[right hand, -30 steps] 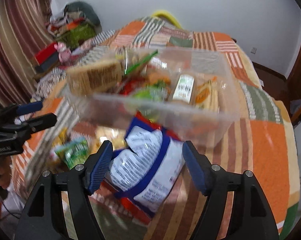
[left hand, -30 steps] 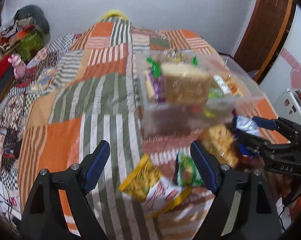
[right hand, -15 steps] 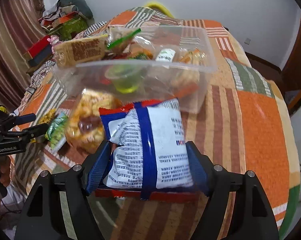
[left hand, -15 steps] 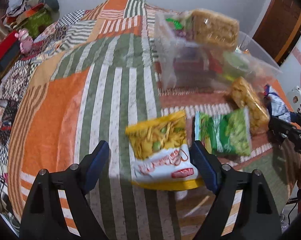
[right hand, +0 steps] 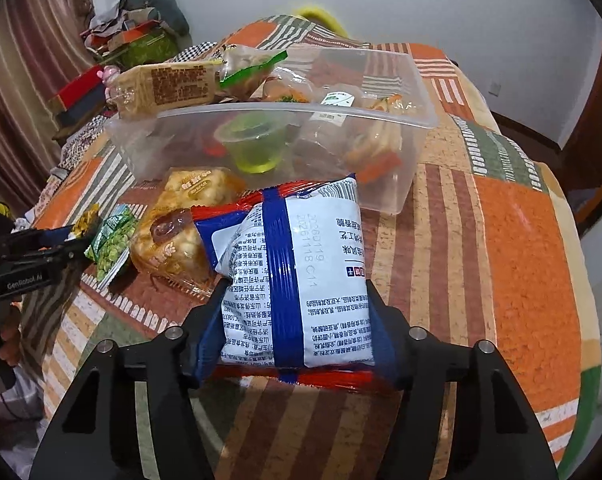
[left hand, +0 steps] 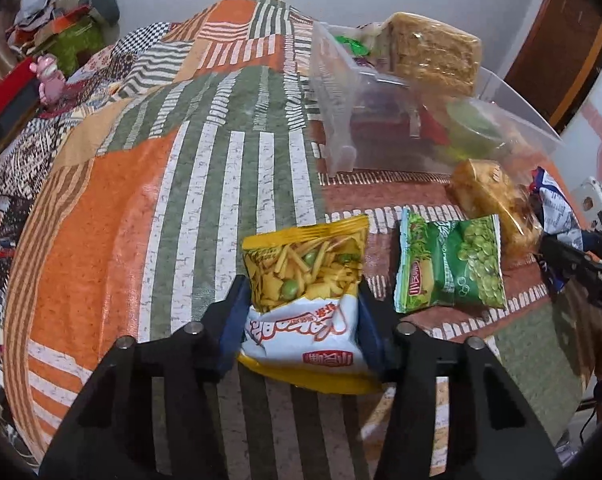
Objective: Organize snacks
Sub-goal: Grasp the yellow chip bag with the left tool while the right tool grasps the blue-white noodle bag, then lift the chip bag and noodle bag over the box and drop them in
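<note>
Closing on a yellow snack bag (left hand: 305,280) on the bed's patchwork quilt (left hand: 113,216), the left hand-held gripper (left hand: 301,312) pinches its sides; the right hand-held gripper (right hand: 297,320), also closing, squeezes a white-and-blue packet (right hand: 297,272) stamped "2026 1118 C11" just before the clear tub (right hand: 397,196); "GenRobot.AI" marks the other tool.

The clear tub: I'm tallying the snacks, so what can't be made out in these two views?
- Left wrist view: the tub has its far side hidden behind a noodle block.
- Right wrist view: the tub's lower contents blur behind its cloudy wall; labels too small.
- Right wrist view: the blue and white bag shows only its back.
- Left wrist view: the yellow bag has both sides hidden behind the fingers.
</note>
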`<state>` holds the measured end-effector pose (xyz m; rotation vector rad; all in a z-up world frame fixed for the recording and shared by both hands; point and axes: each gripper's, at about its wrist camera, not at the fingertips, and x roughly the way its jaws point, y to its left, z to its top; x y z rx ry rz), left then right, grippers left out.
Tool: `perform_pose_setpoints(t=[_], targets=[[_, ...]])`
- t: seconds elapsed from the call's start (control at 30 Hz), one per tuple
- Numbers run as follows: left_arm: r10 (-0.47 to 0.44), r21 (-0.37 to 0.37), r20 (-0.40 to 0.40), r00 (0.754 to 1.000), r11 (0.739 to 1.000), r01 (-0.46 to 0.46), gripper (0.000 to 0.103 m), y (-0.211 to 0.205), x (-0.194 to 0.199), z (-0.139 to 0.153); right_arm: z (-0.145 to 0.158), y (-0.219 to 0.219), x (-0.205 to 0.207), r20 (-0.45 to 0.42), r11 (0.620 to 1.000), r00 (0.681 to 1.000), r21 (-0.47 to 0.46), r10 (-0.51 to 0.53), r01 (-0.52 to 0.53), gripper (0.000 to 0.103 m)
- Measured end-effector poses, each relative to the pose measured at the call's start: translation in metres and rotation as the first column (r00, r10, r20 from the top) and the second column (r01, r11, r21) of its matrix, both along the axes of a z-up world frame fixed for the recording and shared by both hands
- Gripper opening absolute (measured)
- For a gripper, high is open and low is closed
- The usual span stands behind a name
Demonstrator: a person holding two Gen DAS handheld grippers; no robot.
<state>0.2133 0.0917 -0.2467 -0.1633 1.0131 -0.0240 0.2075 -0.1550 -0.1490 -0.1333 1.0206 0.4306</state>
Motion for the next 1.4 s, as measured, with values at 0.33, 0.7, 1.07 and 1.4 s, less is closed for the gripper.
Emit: perform_pose_setpoints(t=[0.33,0.7,1.07,1.4], targets=[[-0.014,0.014,0.047,0.999,1.000,0.014,0.029,-0.002,-0.003,0.027,0.014,-0.012,-0.005,0.012,0.999,0.999,0.041,-0.033,0.033,0.053],[-0.055,0.013,0.127,0.990,0.998,0.053,0.000,-0.013,-0.003,0.060,0.050,-0.023,-0.009,0.096,0.994,0.994,0.098,-0.060,0.050,0.053],[0.055,0.031,0.020,0.998,0.998,-0.055,0.061,0.006,0.002,0.030,0.057,-0.023,-0.009,0.117,0.992,0.991,0.117,-0.065,0.051,0.053],[0.052,0.015,-0.012,0.999,0.999,-0.052,0.047,0.005,0.009,-0.003,0.057,-0.028,-0.005,0.106,0.990,0.990,0.116,-0.088,0.076,0.053]])
